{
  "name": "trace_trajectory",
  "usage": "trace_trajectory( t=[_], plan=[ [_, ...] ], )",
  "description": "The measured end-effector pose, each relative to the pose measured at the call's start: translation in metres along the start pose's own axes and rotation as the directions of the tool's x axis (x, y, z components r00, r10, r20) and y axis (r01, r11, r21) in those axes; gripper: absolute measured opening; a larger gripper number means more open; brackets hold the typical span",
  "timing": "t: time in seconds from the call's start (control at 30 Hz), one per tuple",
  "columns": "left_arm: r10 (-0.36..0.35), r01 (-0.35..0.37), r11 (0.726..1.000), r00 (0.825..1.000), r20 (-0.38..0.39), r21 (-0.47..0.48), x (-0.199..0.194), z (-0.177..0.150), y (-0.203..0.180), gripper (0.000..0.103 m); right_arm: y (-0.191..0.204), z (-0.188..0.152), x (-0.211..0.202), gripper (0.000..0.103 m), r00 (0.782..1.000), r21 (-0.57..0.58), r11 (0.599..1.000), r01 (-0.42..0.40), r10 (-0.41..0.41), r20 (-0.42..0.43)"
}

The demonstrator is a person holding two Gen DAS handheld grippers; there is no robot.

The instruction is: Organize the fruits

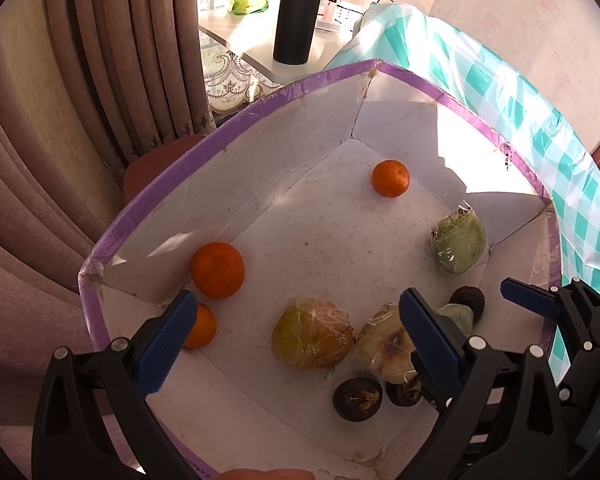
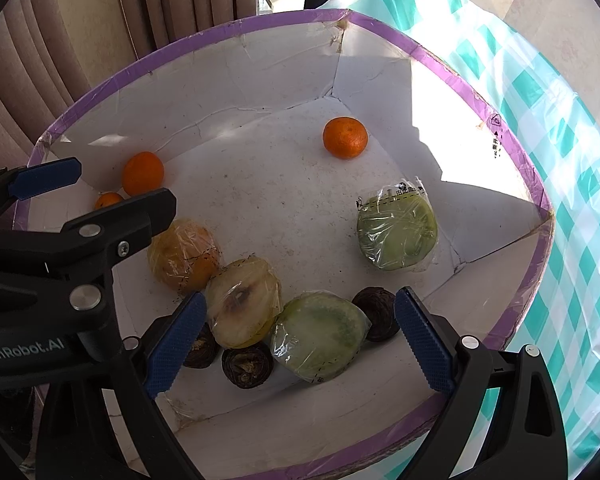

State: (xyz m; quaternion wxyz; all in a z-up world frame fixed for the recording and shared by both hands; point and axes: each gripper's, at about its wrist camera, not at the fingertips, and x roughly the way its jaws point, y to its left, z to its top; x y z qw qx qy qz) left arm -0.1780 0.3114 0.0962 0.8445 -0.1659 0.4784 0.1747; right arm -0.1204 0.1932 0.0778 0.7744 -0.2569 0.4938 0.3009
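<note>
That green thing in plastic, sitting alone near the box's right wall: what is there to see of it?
The green fruit is round and somewhat flattened, pale green, sealed in clear crinkled wrap that glints in the sun. The wrap bears a dashed black line and small print along its upper edge. It lies on the white floor of the box, close to the right wall; whether it touches the wall is unclear. No other fruit touches it, and neither gripper holds it.
</note>
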Motion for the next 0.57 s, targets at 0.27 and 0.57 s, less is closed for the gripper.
trace_trajectory(
  t=[0.27, 0.57],
  plan=[
    [0.145, -0.145, 0.989, 0.988, 0.054, -0.007, -0.006, 0.003, -0.003, 0.101, -0.002, 0.000, -0.001, 0.092, 1.000, 0.011, 1.000, -0.016, 0.016, 0.009],
    [0.175, -0.175, 0.984, 0.984, -0.034, -0.021, 0.005, 0.008, 0.002, 0.101, -0.001, 0.000, -0.004, 0.092, 0.999, 0.001, 1.000, -0.014, 0.014, 0.036]
  ],
)
